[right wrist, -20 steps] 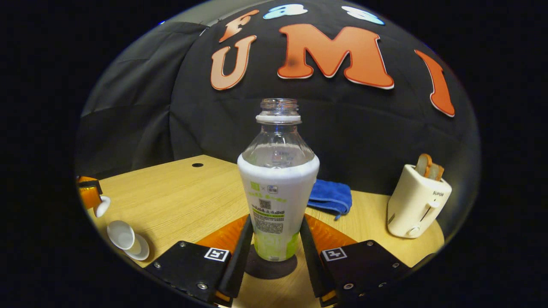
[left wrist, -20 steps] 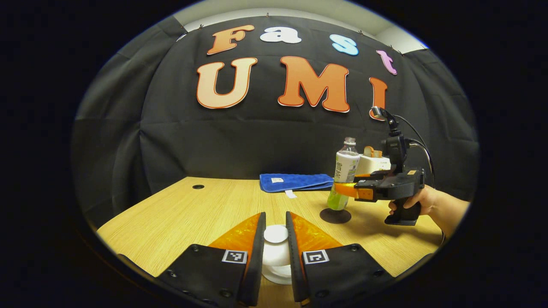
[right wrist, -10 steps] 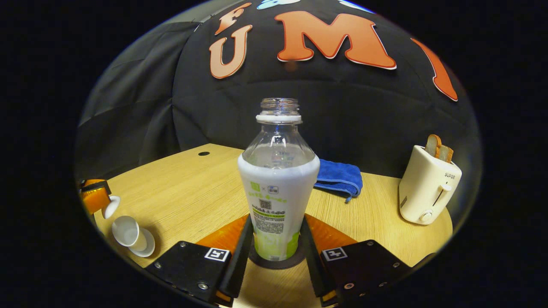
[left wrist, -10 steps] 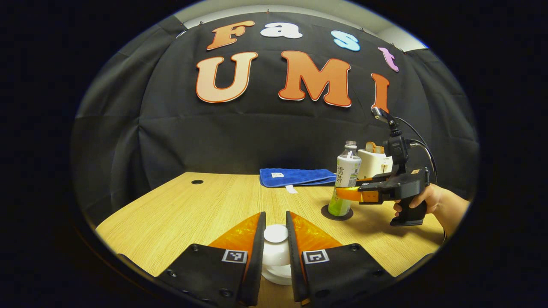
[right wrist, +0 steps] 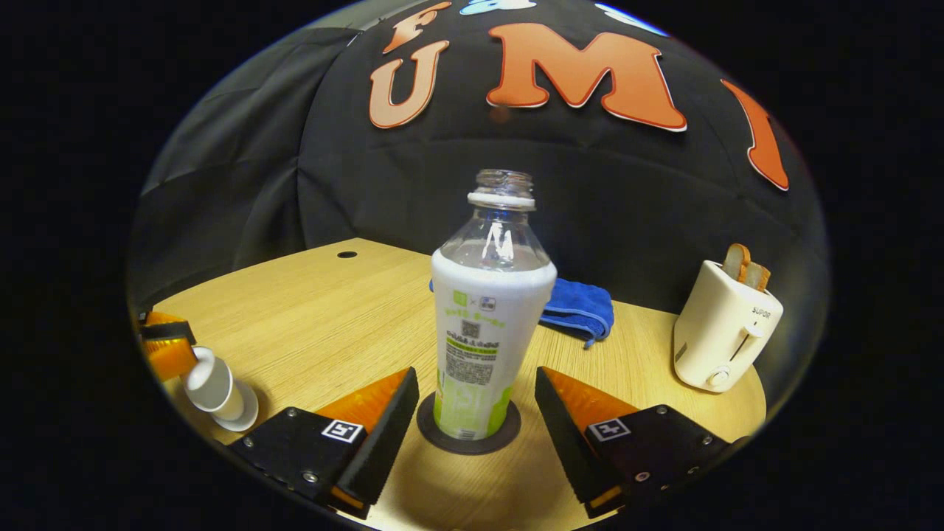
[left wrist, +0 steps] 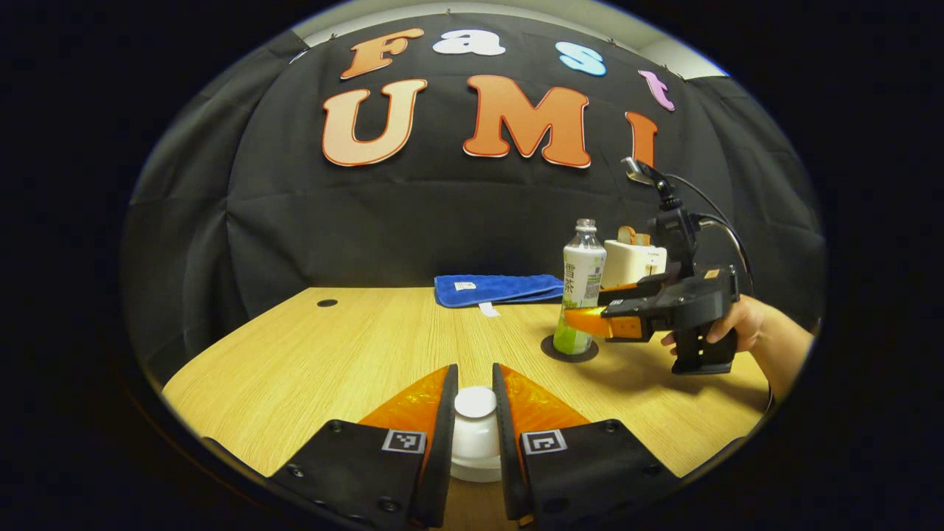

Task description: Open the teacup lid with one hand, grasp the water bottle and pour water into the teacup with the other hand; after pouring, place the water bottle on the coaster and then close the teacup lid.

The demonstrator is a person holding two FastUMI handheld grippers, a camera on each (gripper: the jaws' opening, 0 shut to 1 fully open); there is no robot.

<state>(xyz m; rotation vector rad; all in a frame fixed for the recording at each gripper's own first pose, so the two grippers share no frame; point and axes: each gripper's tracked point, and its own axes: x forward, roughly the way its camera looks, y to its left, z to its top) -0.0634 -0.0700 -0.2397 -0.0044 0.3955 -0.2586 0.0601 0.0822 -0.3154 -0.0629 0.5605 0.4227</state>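
We opened the right gripper; its jaws now stood apart, freeing the water bottle upright on the coaster. The left gripper stayed clamped on the teacup lid, ready for closing.

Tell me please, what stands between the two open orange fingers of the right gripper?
In the right gripper view, the clear uncapped water bottle stands upright on the dark round coaster, between the right gripper's fingers, which do not touch it.

Right gripper jaws now spread off water bottle, left standing on coaster
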